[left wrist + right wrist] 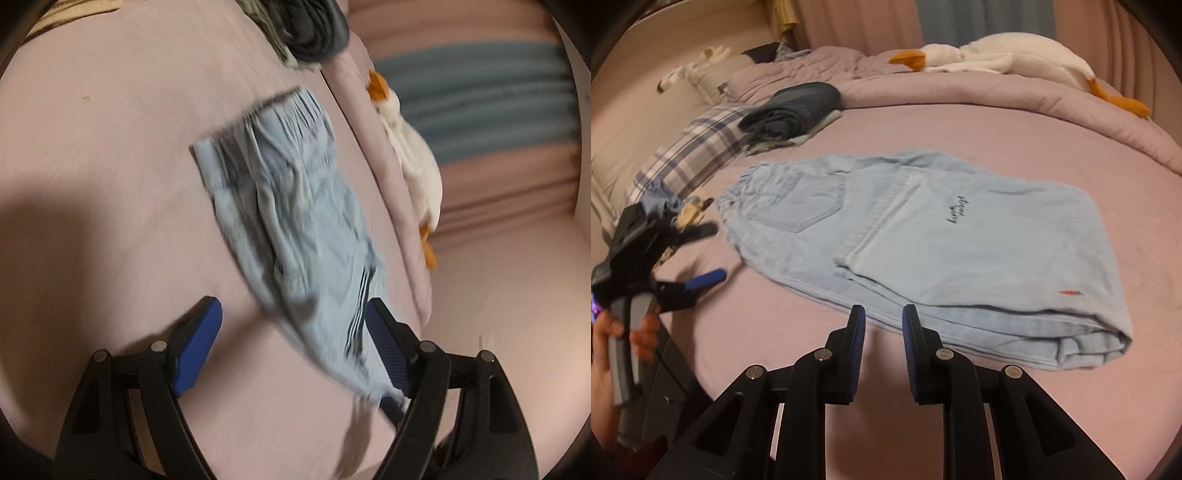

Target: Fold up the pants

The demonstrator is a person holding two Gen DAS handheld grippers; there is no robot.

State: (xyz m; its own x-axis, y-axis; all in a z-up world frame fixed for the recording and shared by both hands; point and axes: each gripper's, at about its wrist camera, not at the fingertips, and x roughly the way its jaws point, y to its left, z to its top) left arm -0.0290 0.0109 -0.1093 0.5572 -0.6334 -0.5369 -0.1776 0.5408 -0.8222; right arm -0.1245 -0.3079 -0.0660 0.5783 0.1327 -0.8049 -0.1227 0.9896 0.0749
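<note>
My left gripper (709, 253) sits off to the left of my right jaws, held by a hand (613, 332) wrapped round its grey handle, fingers pointing across the bed toward the waistband; its jaws stand wide apart with nothing between the blue pads. From its own camera the left gripper (295, 328) looks down on the pants (291, 221), whose near end runs under the right-hand finger, though blur keeps me from saying whether cloth and pad touch. My right gripper (884, 325) tilts steeply down, jaws only narrowly parted and empty, their tips just short of the near folded edge of the pants (923, 236). The pants are light blue denim, soft and creased, folded into a thick flat slab with a gathered elastic waistband, a patch pocket, small dark embroidered script and a tiny red mark near one corner. They lie ahead of both jaws on the smooth mauve bedsheet (960, 122). Beyond them sits a stack of folded dark clothes (798, 107), a plaid pillow (690, 147) to its left, and a white plush goose (997, 55) on the rumpled quilt.
</note>
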